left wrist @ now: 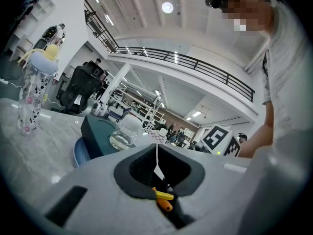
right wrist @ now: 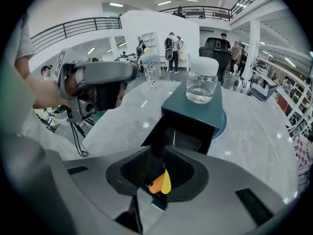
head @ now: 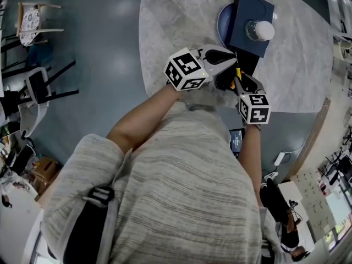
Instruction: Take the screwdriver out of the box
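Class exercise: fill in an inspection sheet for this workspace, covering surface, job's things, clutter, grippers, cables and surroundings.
Surface: round marble table, glossy.
Job's things: dark blue box with its black drawer pulled open; small orange-and-yellow item, probably the screwdriver, by the drawer's near end.
Clutter: glass jar on the box; blue plate under the box; patterned bottle behind.
Grippers: left gripper shut, nothing seen in it; right gripper angled down at the drawer, the orange-and-yellow item at its jaws, grip unclear.
Cables: black cable hanging from the left gripper; white power strip on the floor.
Surroundings: chairs on the grey floor; people and a railed balcony behind.
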`<state>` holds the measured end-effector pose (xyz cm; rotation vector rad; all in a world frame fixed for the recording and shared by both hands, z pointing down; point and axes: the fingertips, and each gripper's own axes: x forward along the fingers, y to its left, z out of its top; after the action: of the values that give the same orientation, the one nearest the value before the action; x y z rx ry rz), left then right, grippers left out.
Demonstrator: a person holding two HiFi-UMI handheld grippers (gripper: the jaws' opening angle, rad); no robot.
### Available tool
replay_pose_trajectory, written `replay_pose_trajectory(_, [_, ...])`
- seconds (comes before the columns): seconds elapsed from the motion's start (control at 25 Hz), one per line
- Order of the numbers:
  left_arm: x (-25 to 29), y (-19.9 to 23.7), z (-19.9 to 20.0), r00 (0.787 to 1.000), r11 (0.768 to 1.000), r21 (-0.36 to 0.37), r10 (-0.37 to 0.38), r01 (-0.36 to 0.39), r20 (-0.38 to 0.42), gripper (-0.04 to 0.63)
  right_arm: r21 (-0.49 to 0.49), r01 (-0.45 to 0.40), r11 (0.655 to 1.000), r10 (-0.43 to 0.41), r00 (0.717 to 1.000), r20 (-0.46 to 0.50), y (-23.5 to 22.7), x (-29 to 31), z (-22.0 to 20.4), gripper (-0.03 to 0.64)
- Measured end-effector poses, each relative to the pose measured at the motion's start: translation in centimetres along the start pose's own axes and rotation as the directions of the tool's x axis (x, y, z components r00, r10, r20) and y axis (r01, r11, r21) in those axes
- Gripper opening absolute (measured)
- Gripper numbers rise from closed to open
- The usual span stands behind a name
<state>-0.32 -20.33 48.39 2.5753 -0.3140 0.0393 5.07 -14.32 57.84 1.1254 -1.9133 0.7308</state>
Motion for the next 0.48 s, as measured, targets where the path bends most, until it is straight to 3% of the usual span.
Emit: replay_pose_trajectory(0.48, [-0.1,0.5,0.1,1.0,1.0,-0.002,-0.005,0.005,-0.003,0.023,-0.064,0.113,0.992,-0.121,0.981,-0.151,-1.4,2.9,-1.1,0.1])
